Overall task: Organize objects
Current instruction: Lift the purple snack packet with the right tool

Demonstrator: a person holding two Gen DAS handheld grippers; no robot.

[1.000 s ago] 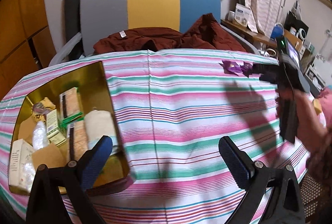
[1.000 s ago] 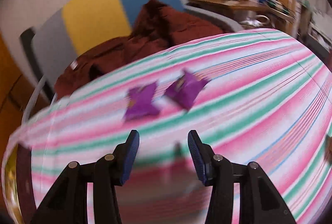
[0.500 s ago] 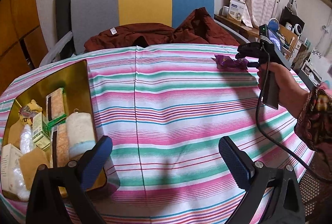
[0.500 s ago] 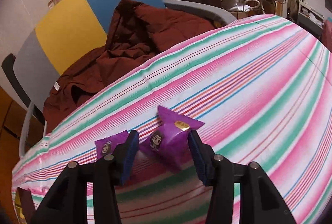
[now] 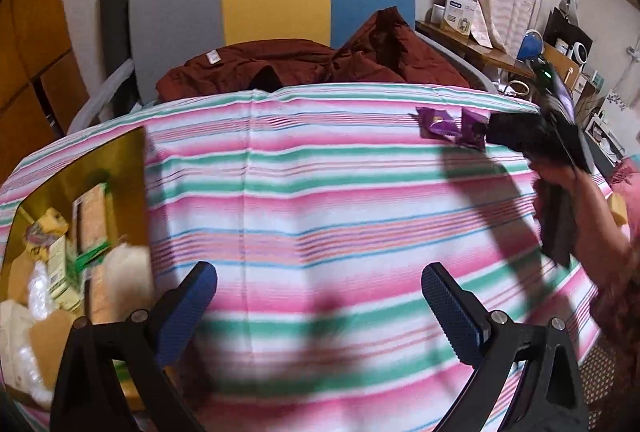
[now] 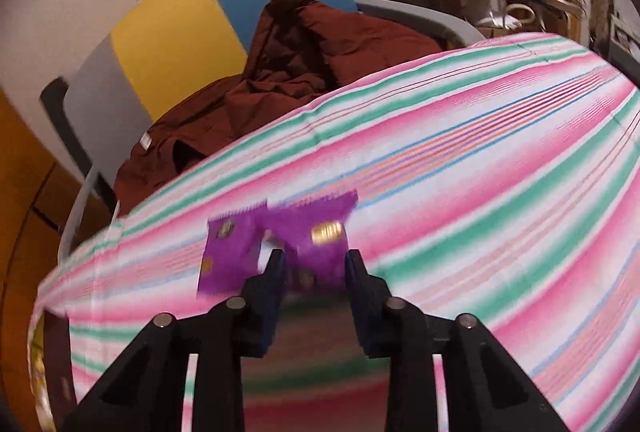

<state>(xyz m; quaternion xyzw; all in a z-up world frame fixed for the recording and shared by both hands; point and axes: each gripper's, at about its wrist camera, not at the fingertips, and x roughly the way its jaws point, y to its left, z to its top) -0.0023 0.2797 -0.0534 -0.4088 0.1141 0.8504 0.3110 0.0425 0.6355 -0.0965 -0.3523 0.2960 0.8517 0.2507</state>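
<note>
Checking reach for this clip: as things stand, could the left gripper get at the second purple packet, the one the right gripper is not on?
Probably yes: the left gripper is open, with bare striped cloth between it and the packet; only the right gripper crowds it.

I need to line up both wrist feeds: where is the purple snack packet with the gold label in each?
Left wrist: the purple snack packet with the gold label lies far right on the striped tablecloth, at the right tool's tip.
Right wrist: centre, between that tool's fingers.
Shared landmark: the crumpled maroon garment on the chair.
</note>
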